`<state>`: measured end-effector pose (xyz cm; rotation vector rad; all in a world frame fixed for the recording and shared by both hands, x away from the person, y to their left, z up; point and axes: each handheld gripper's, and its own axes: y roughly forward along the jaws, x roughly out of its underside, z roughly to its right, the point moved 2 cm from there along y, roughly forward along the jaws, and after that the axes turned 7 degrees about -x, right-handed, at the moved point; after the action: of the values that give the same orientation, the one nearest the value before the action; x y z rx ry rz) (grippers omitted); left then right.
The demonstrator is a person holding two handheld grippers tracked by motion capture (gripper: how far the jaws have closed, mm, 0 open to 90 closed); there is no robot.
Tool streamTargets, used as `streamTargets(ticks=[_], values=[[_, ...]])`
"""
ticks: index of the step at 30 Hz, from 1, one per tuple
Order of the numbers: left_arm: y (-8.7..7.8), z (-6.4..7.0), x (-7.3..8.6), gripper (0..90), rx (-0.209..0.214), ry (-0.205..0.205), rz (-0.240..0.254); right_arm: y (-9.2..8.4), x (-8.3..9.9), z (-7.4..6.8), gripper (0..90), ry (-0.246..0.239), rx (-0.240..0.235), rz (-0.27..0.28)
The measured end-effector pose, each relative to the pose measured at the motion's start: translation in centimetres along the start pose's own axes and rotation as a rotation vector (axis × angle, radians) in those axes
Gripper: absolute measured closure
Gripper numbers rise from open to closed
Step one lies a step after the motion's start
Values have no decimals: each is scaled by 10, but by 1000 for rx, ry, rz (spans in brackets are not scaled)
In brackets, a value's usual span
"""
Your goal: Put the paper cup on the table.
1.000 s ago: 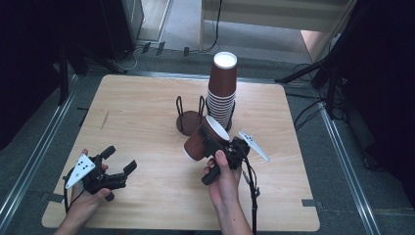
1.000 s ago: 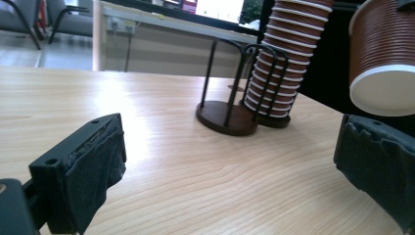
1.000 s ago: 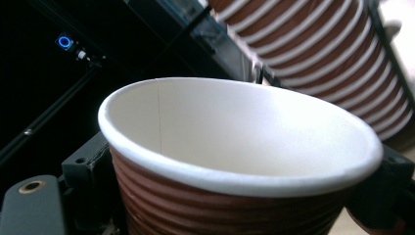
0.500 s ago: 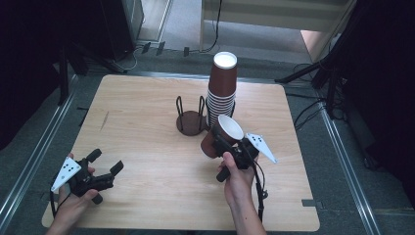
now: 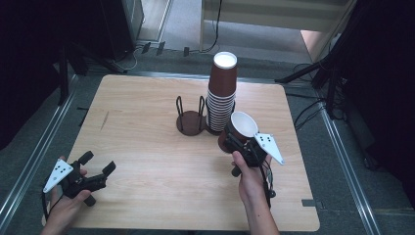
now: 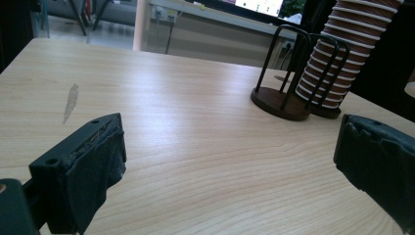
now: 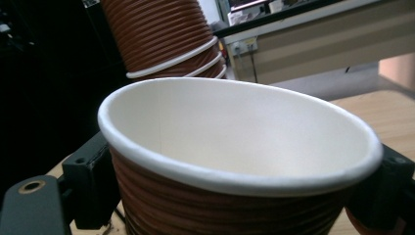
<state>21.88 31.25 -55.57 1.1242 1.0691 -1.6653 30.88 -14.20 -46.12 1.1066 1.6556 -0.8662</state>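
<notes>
Nearest the person, the left hand-held gripper (image 5: 96,176) rests at the bench's (image 5: 147,147) front left corner, its jaws spread wide apart and holding nothing; parked low and out of the way, it seems to be waiting while the other hand does the work. From its own camera the two black pads (image 6: 93,166) frame bare wood, with the rack (image 6: 288,78) and stack (image 6: 342,54) well beyond.

Further in, right of centre, the right hand-held gripper (image 5: 240,142) is clamped on a single brown paper cup (image 5: 241,128), one jaw on each side of the ribbed wall just under the white rim. The cup is held mouth-up and tilted, lifted off the bench, just in front of the stack's foot. Gripping below the rolled rim likely keeps the thin wall from collapsing, since the rim stiffens it. In the right gripper view the cup's white inside (image 7: 240,132) looms close, the stack (image 7: 161,39) rising behind it.

Behind the cup stands the tall stack of nested cups (image 5: 221,93), mouths down so the top shows a white base, leaning slightly. A second dark round shape (image 5: 224,143) lies low beside the held cup; what it is cannot be told. Just left of the stack sits a small wire rack (image 5: 191,117) on a round dark base, empty, probably the holder meant to take cups.
</notes>
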Motion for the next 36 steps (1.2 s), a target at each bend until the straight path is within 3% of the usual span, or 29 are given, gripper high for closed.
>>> streamTargets(ticks=[3,10,19,22,24,28,33,36], values=[[-1,-2,2,0,-4,9,-7,1,0,4,115,-38,13,11],[-7,-11,2,0,-24,-16,-1,6,-1,19,114,-96,44,13],[-6,-9,2,0,-26,-24,-11,15,-4,43,114,-160,76,22],[-5,-9,2,0,-31,-24,-8,19,-3,51,113,-221,82,19],[-6,-9,2,0,-30,-15,-6,21,-3,58,112,-219,75,21],[-5,-8,2,0,-46,-13,-14,29,1,76,112,-260,136,4],[-4,-6,2,0,-47,9,-26,35,-1,90,112,-227,124,-1],[-4,-6,2,0,-46,4,-24,44,2,96,105,-282,195,-37]])
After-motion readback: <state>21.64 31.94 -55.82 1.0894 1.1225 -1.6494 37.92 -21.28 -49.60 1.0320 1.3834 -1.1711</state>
